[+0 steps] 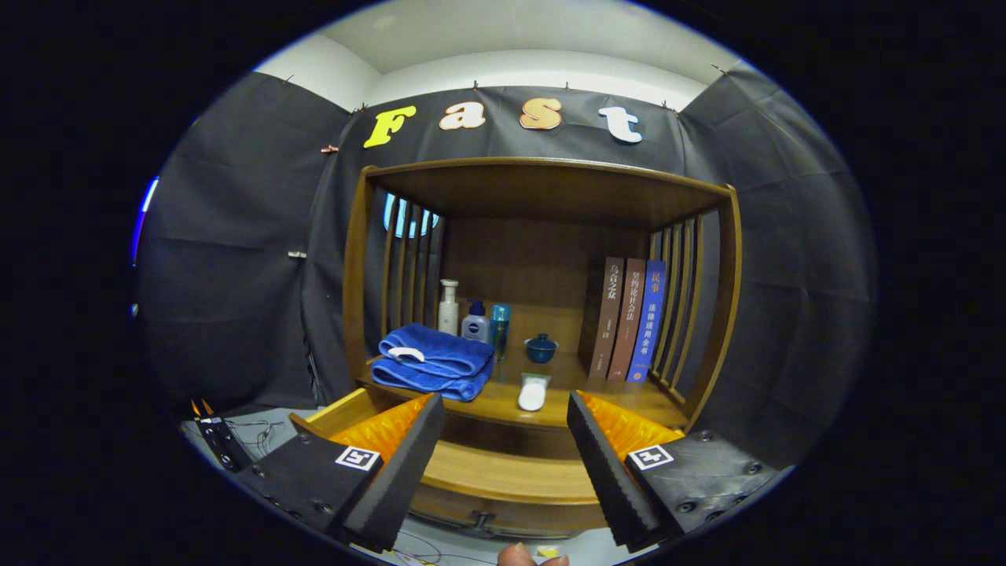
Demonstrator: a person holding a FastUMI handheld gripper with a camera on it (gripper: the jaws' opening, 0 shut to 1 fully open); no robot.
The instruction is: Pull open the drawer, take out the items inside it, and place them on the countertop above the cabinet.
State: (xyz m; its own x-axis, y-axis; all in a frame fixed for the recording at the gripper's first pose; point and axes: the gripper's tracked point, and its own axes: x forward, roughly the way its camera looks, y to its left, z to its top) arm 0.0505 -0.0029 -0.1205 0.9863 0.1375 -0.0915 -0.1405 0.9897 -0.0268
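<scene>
1. Jaws are spread wide with nothing held. The gripper (503, 464) hangs in front of the wooden cabinet (354, 259) and both fingers (393, 472) are in free air, touching nothing.

2. Right below and between the fingers is the drawer (503, 479). It's pulled out toward the camera, its front panel crosses the gap between the jaws, and a small dark handle (481, 520) sits on the lower edge. Can't tell what's inside, since the fingers cover most of the opening.

3. A bit of someone's hand (530, 556) pokes in just under the drawer front.

4. Just beyond the fingertips is the countertop (605, 397). A small white item (532, 392) lies near its front edge, pretty much in line with the middle of the gap.

5. Left of that, a folded blue towel (428, 363) with something white lying on top.

6. Behind the towel, near the back panel: a white pump bottle (448, 308), a short dark-capped bottle (475, 321) and a slim teal bottle (499, 328), close together in a row.

7. A small dark blue lidded cup (541, 347) stands further back, centre.

8. Three books (629, 318) stand upright at the right side by the slats.
</scene>
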